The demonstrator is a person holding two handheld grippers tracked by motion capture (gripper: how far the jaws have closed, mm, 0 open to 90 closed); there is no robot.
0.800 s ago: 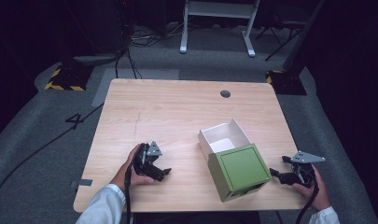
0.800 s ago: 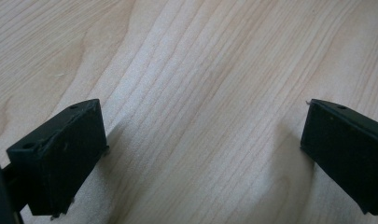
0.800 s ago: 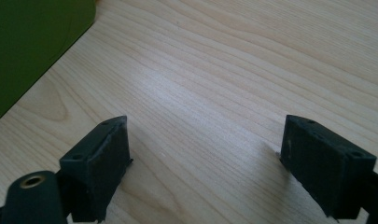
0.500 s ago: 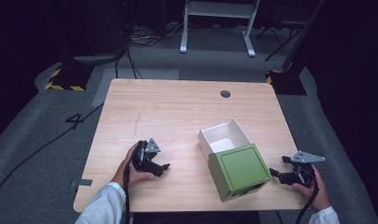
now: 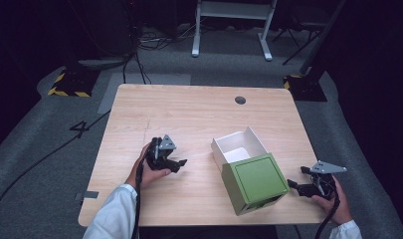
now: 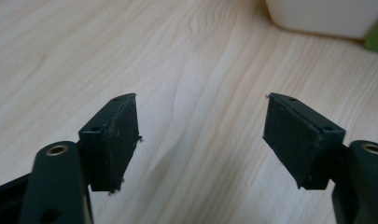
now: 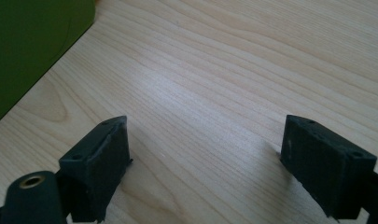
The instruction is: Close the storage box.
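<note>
On wooden table (image 5: 199,114): green box (image 5: 256,181) w/ white drawer (image 5: 236,147) slid out. Left gripper (image 5: 176,163), right gripper (image 5: 294,185) both jaws apart, empty.

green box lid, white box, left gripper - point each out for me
green box lid (image 5: 257,178), high view, its top face
white box (image 5: 224,145), high view, its left wall
left gripper (image 5: 181,165), high view, between its fingertips

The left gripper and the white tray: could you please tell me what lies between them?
Nothing: in the high view, only bare table separates the left gripper from the white tray.
</note>
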